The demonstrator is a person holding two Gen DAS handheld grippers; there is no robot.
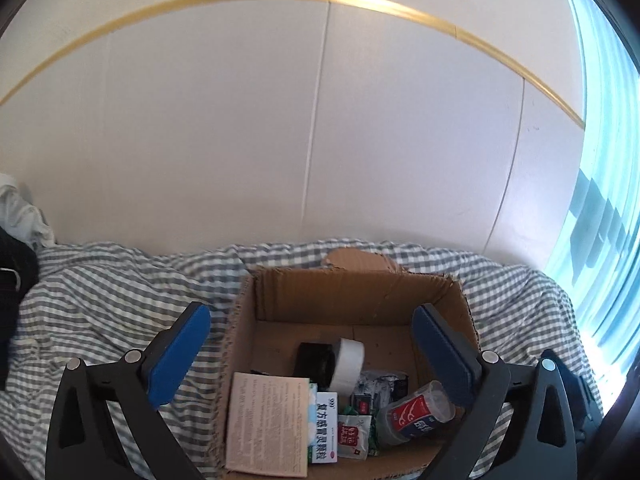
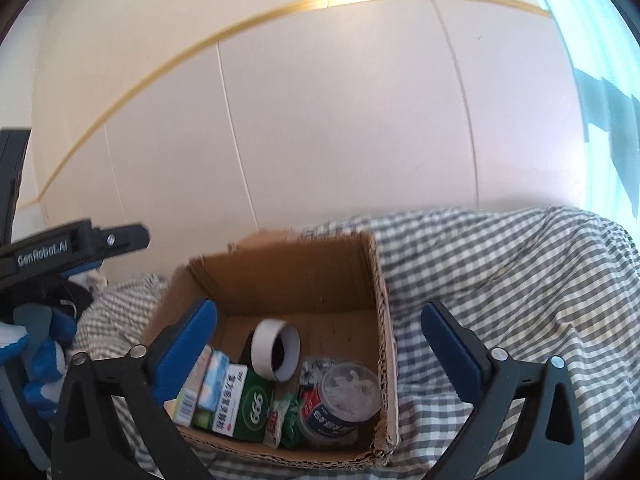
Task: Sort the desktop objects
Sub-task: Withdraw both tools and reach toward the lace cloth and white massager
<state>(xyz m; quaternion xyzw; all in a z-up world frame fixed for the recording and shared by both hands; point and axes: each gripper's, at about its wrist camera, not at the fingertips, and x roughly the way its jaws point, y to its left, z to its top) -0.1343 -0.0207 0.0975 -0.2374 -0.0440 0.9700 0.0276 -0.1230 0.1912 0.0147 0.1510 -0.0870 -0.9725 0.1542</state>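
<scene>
An open cardboard box [image 1: 352, 292] [image 2: 296, 276] sits on a grey checked cloth. Inside lie a white tape roll [image 1: 349, 362] [image 2: 276, 350], a black roll [image 1: 316, 358], a green and white medicine box [image 1: 326, 424] [image 2: 244, 404], a tan leaflet-faced box [image 1: 266, 424], small sachets [image 1: 354, 436] [image 2: 280, 416] and a clear tub with a red and blue label [image 1: 416, 412] [image 2: 340, 400]. My left gripper [image 1: 312, 344] is open and empty above the box. My right gripper [image 2: 320, 344] is open and empty above the box's right side.
The checked cloth [image 1: 104, 292] [image 2: 500, 280] covers the surface around the box. A white panelled wall [image 1: 320, 120] stands close behind. A bright window [image 1: 608, 200] is at the right. The other gripper and a gloved hand [image 2: 40, 340] show at the left.
</scene>
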